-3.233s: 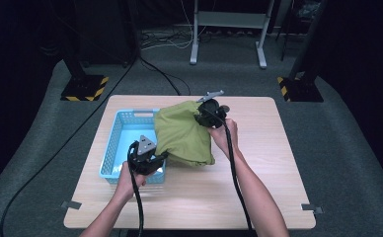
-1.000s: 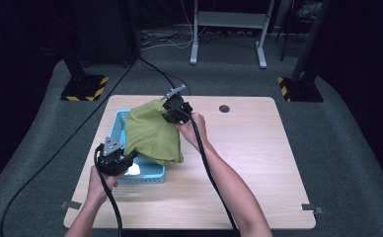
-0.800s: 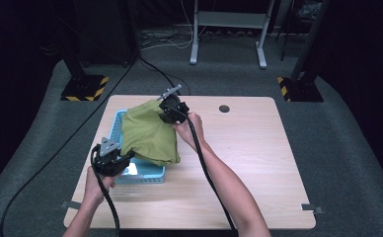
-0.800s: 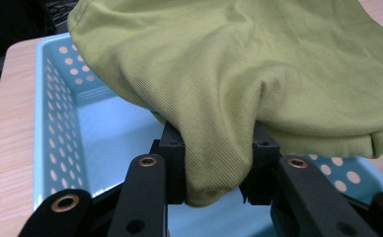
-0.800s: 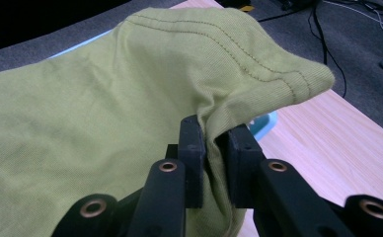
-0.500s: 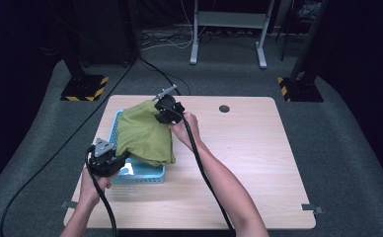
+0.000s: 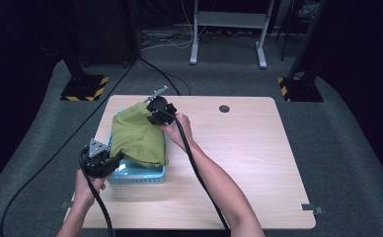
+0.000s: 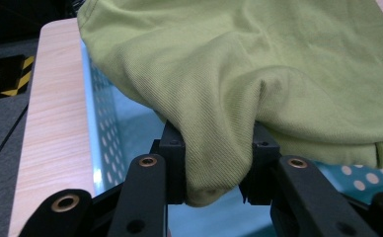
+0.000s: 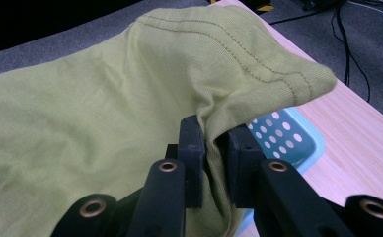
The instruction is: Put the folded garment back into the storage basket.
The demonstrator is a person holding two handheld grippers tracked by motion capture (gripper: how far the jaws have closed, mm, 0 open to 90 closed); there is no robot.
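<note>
The left gripper [image 8: 211, 170] has its two black jaws pinched on a thick fold of the green cloth [image 8: 258, 64], the fabric bulging down between them. The right gripper [image 9: 214, 163] has its jaws closed narrowly on another bunched fold of the same cloth [image 9: 105, 123], just below a stitched hem that flops over toward the table's wood.

In the high view the left gripper [image 7: 99, 160] sits by the near left corner of the blue basket [image 7: 145, 174], held in the person's left hand [image 7: 87, 185] close to the table's left edge. The right gripper [image 7: 157, 111] is at the basket's far right corner, held in the right hand [image 7: 178, 129], with its cable trailing back along the forearm. The cloth [image 7: 136, 136] hangs stretched between the two grippers and drapes over the basket, covering most of it; only the basket's near wall and a strip of its right side show. The basket stands on the left half of the table [image 7: 258, 163], whose top has a small dark round hole [image 7: 224, 108] near the far edge.
</note>
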